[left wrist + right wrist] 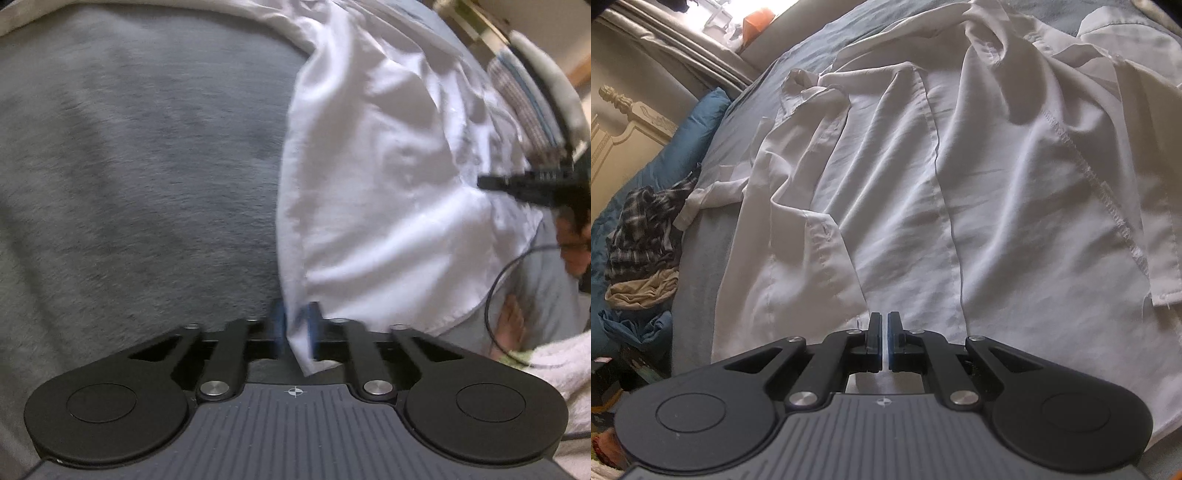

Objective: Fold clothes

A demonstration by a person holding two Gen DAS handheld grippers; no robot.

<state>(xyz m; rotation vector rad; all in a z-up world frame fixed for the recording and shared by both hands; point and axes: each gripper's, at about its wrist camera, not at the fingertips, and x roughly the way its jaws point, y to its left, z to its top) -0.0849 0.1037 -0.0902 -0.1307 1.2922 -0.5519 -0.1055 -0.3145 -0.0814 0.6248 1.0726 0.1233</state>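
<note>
A white button-up shirt (905,192) lies spread and wrinkled on a grey-blue blanket (140,177). In the left wrist view the shirt (380,206) runs from my fingers up to the right. My left gripper (295,328) is shut on the shirt's near corner, and white cloth hangs down between the blue pads. My right gripper (884,334) sits at the shirt's near hem with its fingers almost together and a thin strip of white cloth pinched between them. The right gripper's dark fingers (517,184) show blurred at the shirt's far edge in the left wrist view.
A plaid garment (646,225) and a tan cloth (642,291) are heaped on a blue quilt (683,147) at the left. A cream headboard (624,125) stands behind. A person's hand (511,325), a black cable (495,291) and a white towel (561,365) are at the right.
</note>
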